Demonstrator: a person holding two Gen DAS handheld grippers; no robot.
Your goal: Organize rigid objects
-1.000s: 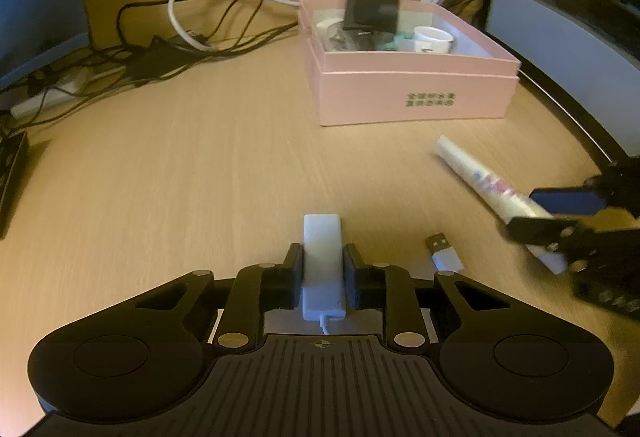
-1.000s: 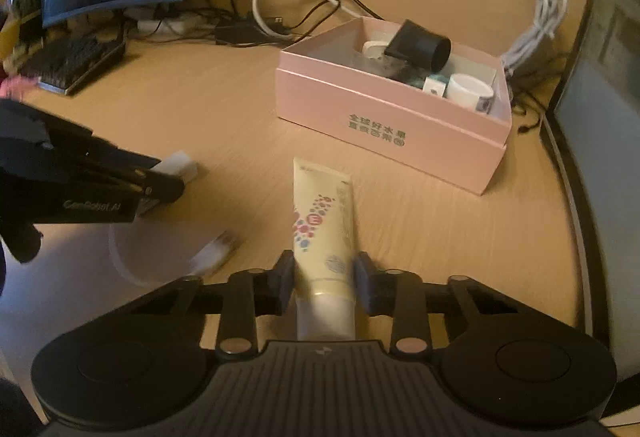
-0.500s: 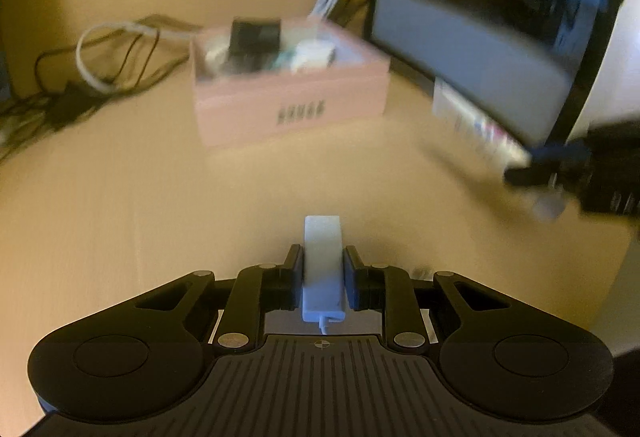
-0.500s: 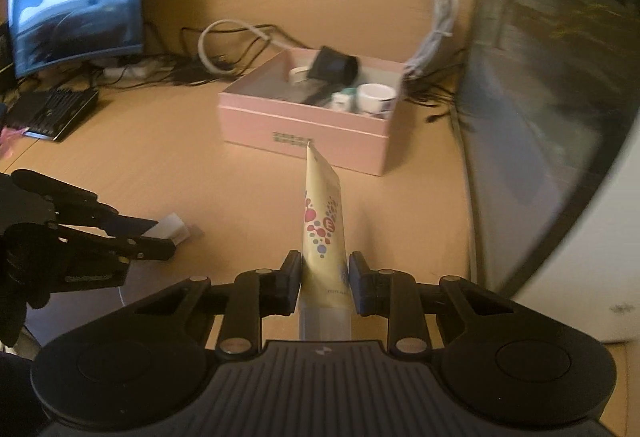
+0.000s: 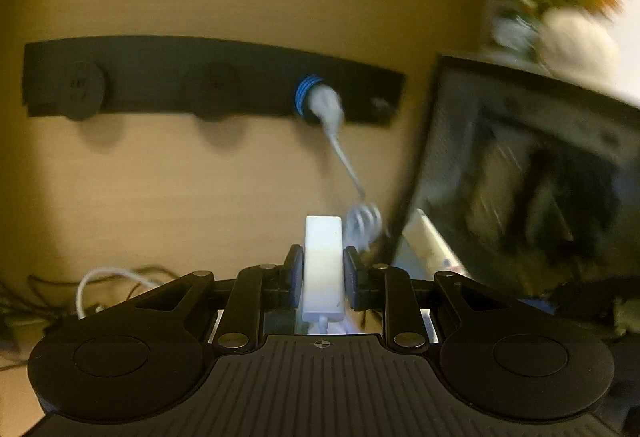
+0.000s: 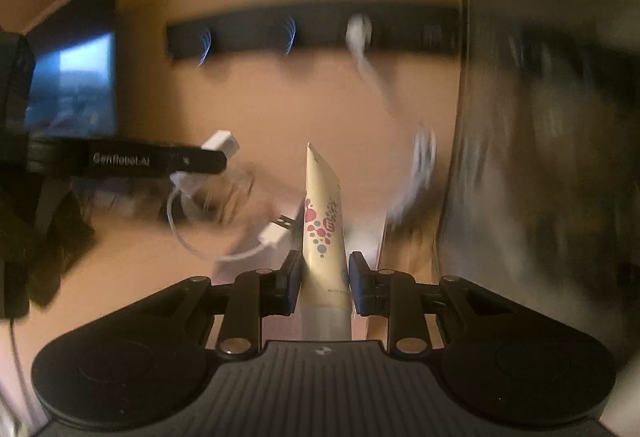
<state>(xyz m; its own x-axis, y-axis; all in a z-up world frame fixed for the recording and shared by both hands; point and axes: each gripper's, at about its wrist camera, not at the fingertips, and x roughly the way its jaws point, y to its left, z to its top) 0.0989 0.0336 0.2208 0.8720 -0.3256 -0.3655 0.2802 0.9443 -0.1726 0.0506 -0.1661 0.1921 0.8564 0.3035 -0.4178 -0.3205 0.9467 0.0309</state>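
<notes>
My left gripper (image 5: 323, 277) is shut on a white USB adapter (image 5: 323, 261), held high in the air and pointing at the wall. In the right wrist view the same adapter (image 6: 221, 143) sticks out of the left gripper's fingers (image 6: 192, 161), its thin cable and USB plug (image 6: 276, 233) dangling below. My right gripper (image 6: 324, 279) is shut on a cream tube with coloured dots (image 6: 322, 233), also lifted and tilted upward. The pink box is out of view in both frames.
A black socket strip (image 5: 200, 85) runs along the wall with a white plug and cable (image 5: 328, 109) in it. A dark monitor (image 5: 540, 177) stands at the right. Loose cables (image 5: 104, 277) lie low on the left. A second screen (image 6: 80, 85) glows at the left.
Both grippers have lifted and tilted upward with their objects. The desk and pink box have dropped out of view and the wall strip now fills both views.
</notes>
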